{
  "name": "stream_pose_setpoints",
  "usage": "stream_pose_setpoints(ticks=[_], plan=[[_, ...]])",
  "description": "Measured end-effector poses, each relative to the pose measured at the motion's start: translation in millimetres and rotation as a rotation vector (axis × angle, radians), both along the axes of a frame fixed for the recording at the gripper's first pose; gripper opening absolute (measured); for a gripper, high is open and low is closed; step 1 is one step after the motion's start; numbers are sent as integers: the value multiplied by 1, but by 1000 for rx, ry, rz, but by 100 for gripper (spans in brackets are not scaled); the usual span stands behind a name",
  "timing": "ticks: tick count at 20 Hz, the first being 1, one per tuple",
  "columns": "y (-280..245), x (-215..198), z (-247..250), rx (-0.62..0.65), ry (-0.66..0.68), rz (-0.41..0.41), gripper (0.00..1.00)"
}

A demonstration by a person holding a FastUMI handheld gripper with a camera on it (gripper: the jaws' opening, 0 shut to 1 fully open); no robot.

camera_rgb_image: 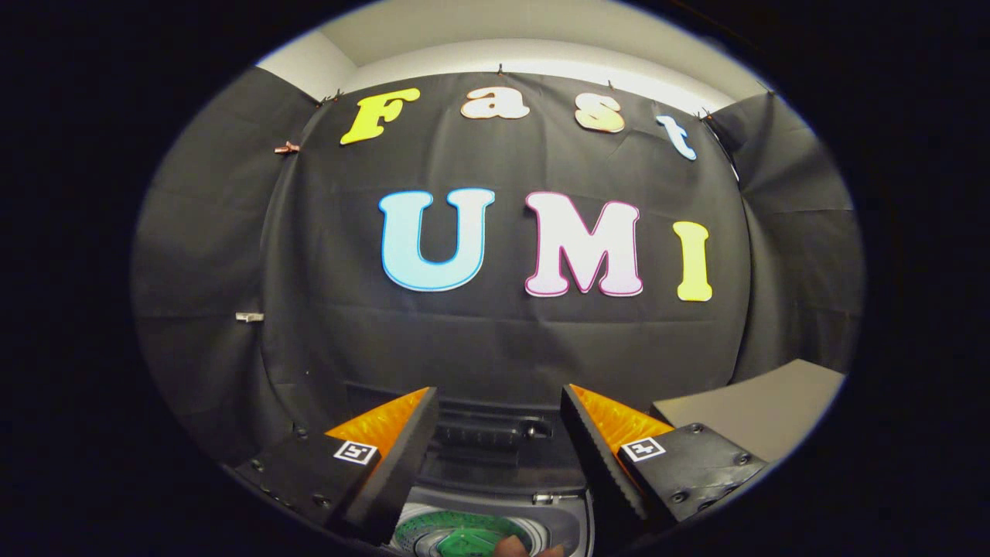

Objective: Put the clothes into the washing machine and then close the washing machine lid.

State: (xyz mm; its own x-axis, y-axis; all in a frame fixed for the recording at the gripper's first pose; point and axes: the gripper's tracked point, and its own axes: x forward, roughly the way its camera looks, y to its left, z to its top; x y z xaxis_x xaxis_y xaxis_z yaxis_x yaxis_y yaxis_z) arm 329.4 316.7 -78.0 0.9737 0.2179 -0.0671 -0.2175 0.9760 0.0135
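Two gripper (495, 456) fingers stand spread apart with nothing between them, raised over a top-loading washing machine (503, 445) whose dark back panel sits just ahead of and between them. Below the fingers the machine's open drum (456, 534) shows a pale rim and a green base. At the drum's near edge sits a small brownish patch (512, 546); it may be part of a garment or a fingertip, too little of it shows to tell, so where the clothes lie is unclear. Clothes are likely light, soft and floppy, best pinched at a bunched fold so they do not slip free. The lid appears to be up against the back panel, judging by the open drum. A grey tabletop (762, 406) lies just beyond the right finger. Black cloth walls stand close behind and to both sides, leaving open room mainly above the drum.
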Motion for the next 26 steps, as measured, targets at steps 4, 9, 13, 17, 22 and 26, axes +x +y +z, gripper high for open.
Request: stream_pose_setpoints(ticks=[4,9,13,17,22,26], plan=[[-11,46,25,15,-32,-45,99],[3,102,13,-59,64,-60,99],[8,133,-21,-96,156,-69,99],[3,158,-70,-106,268,-96,99],[-4,170,-117,-84,379,-110,99],[-6,173,-136,-22,437,-100,100]])
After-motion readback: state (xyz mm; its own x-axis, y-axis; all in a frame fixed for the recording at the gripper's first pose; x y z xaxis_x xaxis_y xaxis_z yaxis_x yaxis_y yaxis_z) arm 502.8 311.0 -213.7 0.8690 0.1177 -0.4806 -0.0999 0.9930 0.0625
